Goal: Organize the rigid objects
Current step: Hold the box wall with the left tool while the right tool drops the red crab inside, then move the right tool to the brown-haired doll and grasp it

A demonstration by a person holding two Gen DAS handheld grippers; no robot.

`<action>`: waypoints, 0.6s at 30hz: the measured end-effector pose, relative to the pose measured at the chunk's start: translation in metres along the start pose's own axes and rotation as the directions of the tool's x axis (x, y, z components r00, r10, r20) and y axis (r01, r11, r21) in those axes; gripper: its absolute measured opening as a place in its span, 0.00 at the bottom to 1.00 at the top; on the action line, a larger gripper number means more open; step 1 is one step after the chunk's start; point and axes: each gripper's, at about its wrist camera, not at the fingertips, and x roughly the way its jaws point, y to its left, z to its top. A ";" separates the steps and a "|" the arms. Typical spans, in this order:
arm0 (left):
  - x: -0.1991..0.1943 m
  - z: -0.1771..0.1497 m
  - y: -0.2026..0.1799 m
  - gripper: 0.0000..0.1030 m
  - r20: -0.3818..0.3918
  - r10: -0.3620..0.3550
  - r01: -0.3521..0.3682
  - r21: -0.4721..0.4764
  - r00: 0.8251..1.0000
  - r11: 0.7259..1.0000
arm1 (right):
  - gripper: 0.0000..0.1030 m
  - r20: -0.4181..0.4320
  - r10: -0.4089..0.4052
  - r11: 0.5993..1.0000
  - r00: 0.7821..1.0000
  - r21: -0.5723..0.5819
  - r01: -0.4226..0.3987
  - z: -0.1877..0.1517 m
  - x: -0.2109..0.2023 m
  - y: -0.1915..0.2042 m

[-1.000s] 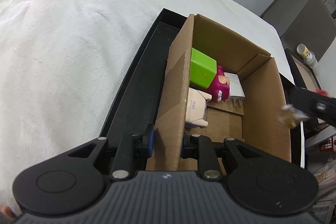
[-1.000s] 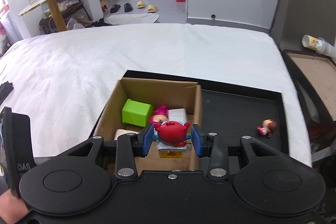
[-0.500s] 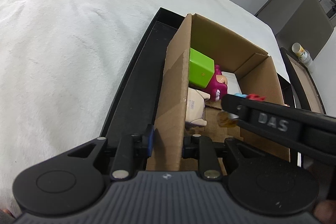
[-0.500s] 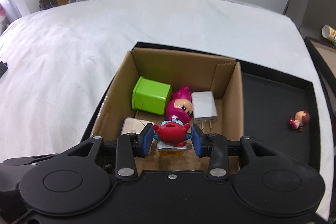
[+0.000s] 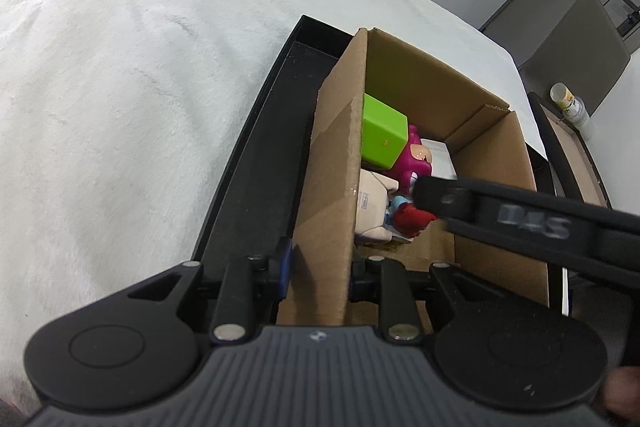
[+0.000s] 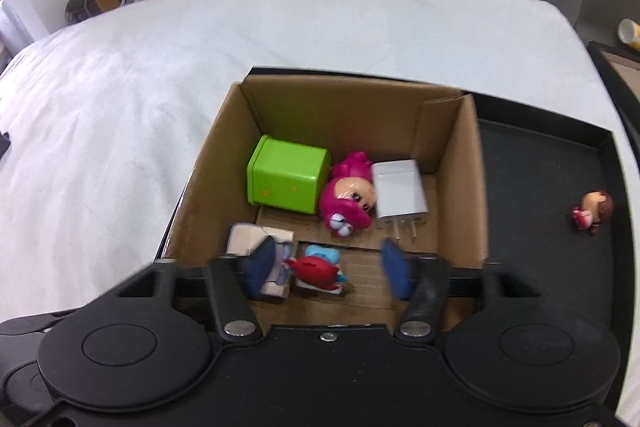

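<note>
R gripper (image 6: 326,269) had just opened its jaws over the cardboard box (image 6: 476,187); half a sec earlier the blue pads were clamped on the red crab figurine (image 6: 316,271), now they stood wide apart w/ the toy lying loose on the box floor between them, not touched by either pad. It landed near the front wall, just beside the beige packet (image 6: 250,241), in front of the pink-haired doll (image 6: 348,197). Green tin (image 6: 286,181) and white charger (image 6: 400,195) sat further back, same spots as before. L gripper (image 5: 320,267) was still pinched shut on the box's left wall, steadying it. So that drop looked done. Probably next: the small brown-haired figurine (image 6: 592,211), alone on the black tray (image 6: 540,167) outside the box, well apart from the rest.
</note>
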 end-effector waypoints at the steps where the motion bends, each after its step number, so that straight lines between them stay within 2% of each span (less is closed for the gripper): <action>1: 0.000 0.000 0.000 0.23 0.000 0.001 -0.001 0.000 1.000 1.000 | 0.79 0.006 0.001 1.000 1.000 0.008 -0.001 0.000 -0.005 -0.003; 5: -0.001 0.000 -0.003 0.23 0.000 0.010 -0.010 0.004 1.000 1.000 | 0.84 0.011 0.042 0.997 0.999 0.061 -0.043 -0.001 -0.022 -0.018; 9: -0.002 0.000 -0.005 0.23 0.003 0.021 -0.021 0.010 1.000 1.000 | 0.85 0.023 0.090 0.993 0.996 0.079 -0.092 -0.004 -0.037 -0.027; 11: -0.002 0.000 -0.005 0.23 0.002 0.022 -0.022 0.003 1.000 1.000 | 0.94 0.037 0.066 0.995 0.997 0.074 -0.068 -0.005 -0.045 -0.028; 18: -0.005 -0.001 -0.008 0.23 0.010 0.032 -0.032 0.008 0.999 0.999 | 0.94 0.070 0.056 0.994 0.996 0.088 -0.062 -0.012 -0.062 -0.049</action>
